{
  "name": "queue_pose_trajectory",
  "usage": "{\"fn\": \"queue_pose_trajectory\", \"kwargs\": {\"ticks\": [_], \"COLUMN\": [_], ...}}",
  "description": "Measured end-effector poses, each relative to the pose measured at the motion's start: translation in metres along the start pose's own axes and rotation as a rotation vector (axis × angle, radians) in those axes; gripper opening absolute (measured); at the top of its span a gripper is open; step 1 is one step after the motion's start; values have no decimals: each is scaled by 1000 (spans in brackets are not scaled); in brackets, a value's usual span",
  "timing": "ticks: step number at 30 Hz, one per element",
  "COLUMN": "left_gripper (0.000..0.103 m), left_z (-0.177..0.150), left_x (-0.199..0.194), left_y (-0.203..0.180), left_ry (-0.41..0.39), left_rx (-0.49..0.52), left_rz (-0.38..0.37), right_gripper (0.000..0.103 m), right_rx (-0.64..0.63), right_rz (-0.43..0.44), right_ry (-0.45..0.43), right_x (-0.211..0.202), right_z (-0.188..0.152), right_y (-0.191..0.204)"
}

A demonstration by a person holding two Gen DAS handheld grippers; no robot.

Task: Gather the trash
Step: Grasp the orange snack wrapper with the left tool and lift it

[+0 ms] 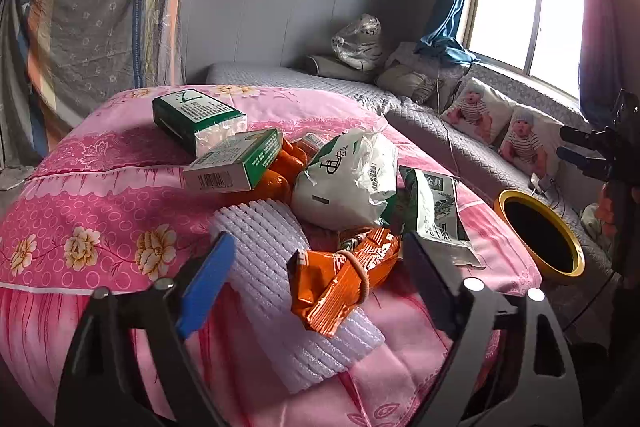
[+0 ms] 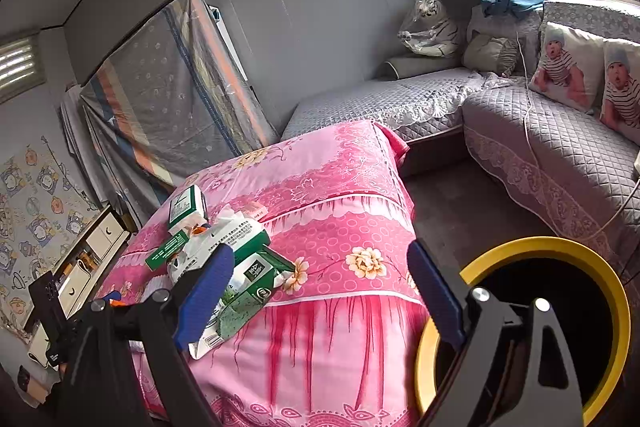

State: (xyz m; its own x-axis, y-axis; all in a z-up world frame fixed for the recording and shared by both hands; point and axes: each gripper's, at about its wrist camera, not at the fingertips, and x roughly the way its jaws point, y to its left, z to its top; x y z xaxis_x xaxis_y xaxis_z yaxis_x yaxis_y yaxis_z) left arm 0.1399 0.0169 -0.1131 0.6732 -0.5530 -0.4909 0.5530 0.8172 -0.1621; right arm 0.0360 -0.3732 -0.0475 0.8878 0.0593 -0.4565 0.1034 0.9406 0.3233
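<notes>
Trash lies on a table under a pink floral cloth (image 1: pixel 100 187). An orange wrapper (image 1: pixel 344 275) bound with a rubber band rests on white foam netting (image 1: pixel 272 251). Behind it lie a white plastic bag (image 1: pixel 348 183), a green-and-white carton (image 1: pixel 434 215), two green boxes (image 1: pixel 196 119) (image 1: pixel 236 163) and oranges (image 1: pixel 280 171). My left gripper (image 1: pixel 320 275) is open, its jaws on either side of the orange wrapper. My right gripper (image 2: pixel 320 283) is open and empty, over the table's edge beside the yellow-rimmed bin (image 2: pixel 600 275). The bin (image 1: pixel 540 227) stands right of the table.
A grey quilted sofa (image 2: pixel 540 135) with baby-print cushions (image 2: pixel 568 71) runs along the back and right. A cloth-covered cabinet (image 2: pixel 168 95) stands at the back left. A small white drawer unit (image 2: pixel 92 247) is at the left. The floor (image 2: pixel 460 207) lies between table and sofa.
</notes>
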Motion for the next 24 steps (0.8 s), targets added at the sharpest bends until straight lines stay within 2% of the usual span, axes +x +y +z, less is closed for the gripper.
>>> {"fn": "queue_pose_trajectory", "kwargs": {"ticks": [2, 6, 13, 16, 17, 21, 24], "left_gripper": [66, 31, 17, 13, 13, 12, 12], "left_z": [-2, -4, 2, 7, 9, 12, 13], "left_x": [5, 13, -4, -20, -24, -40, -56], "left_y": [-1, -1, -1, -2, -1, 9, 20], "left_ry": [12, 39, -14, -61, -75, -117, -157], "left_rx": [6, 3, -25, -29, -38, -75, -122], "left_rz": [3, -12, -70, -62, -62, -53, -72], "right_gripper": [85, 85, 85, 86, 89, 95, 95], "right_rx": [1, 4, -29, -70, -80, -142, -218], "right_rz": [5, 7, 53, 154, 188, 359, 411], "right_ry": [3, 6, 10, 34, 45, 141, 227], "right_x": [1, 1, -1, 2, 4, 21, 40], "right_z": [-1, -2, 0, 2, 2, 1, -7], "right_y": [-1, -4, 5, 27, 35, 74, 108]}}
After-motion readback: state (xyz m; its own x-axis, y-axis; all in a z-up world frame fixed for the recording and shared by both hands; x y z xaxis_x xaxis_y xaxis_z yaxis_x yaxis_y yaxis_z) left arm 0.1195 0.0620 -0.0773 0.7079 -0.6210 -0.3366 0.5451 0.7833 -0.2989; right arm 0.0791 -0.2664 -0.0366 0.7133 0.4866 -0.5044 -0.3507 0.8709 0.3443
